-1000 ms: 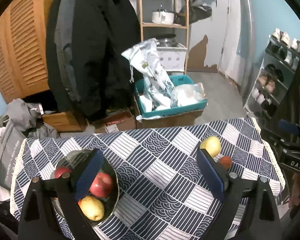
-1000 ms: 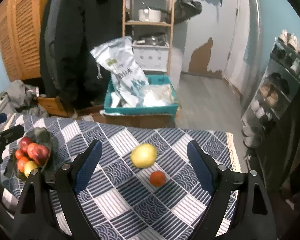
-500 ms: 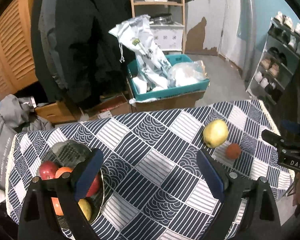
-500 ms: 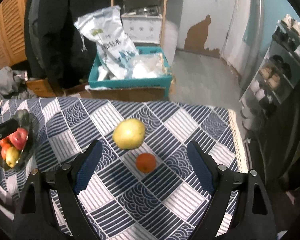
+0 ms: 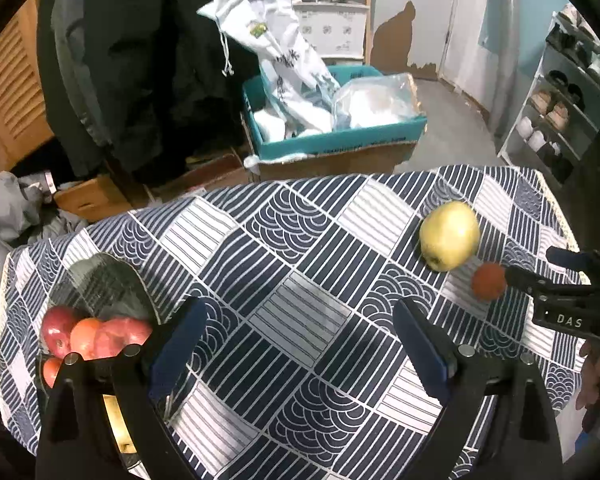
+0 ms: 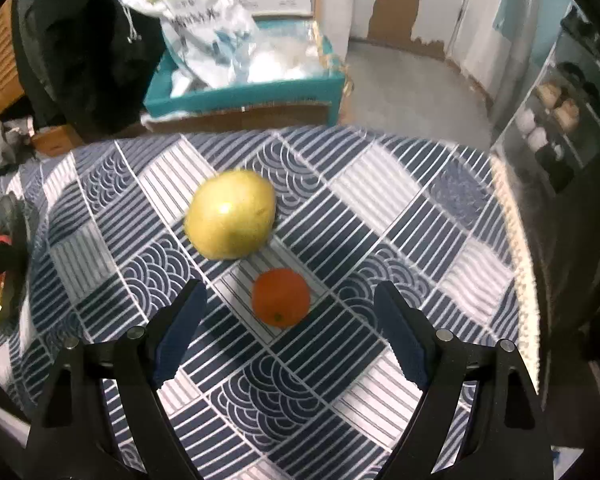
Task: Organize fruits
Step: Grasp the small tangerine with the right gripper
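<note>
Both tools lower, pear [image 6: 231, 214] beside orange [image 6: 281, 297], fruit bowl [image 5: 100, 284] left

Woven matt tablecloth [image 6: 380, 184] under both open grippers. Between the right fingers [image 6: 180, 320]: small orange [image 6: 281, 297], dull, finely pitted; beyond it a smooth, slightly glossy yellow pear [image 6: 230, 214]. By the left fingers [image 5: 176, 340]: clear glassy bowl [image 5: 100, 284]. Finger pads rubbery matt blue.
</note>
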Demonstrator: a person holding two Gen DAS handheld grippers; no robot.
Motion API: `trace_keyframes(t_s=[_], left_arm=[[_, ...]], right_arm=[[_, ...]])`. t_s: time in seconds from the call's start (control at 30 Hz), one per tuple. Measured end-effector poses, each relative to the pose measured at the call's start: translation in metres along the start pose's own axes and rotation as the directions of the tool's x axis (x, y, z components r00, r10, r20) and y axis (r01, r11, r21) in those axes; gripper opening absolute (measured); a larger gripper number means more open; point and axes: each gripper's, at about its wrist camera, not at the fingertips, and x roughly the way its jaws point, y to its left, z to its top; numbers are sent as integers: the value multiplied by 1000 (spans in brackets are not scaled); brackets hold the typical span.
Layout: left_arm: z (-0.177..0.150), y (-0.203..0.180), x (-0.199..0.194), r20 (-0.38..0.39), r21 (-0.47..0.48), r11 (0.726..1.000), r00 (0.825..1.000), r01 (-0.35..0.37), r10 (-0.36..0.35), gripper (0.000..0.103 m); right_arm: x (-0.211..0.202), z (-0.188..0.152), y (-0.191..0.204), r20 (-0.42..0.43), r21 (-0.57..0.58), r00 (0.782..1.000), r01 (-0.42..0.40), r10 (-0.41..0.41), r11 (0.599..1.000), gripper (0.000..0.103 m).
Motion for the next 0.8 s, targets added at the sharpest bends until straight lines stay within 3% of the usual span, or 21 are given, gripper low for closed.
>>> trace_keyframes(t_s=[0.37,0.63,0.8], left_arm=[[-9,-1,42,-79,-29,999,997,16,-18,95],[-7,-9,55,-87,-16,999,996,31,-32,95],[-5,-19,58,-82,8,999,995,50,-50,95]], right_arm=[[52,-9,-1,-99,-1,995,-1,1,1000,85],[72,-15,-1,-133,-4,990,-37,36,999,70],[76,-16,-2,-129,-8,990,-60,59,998,50]])
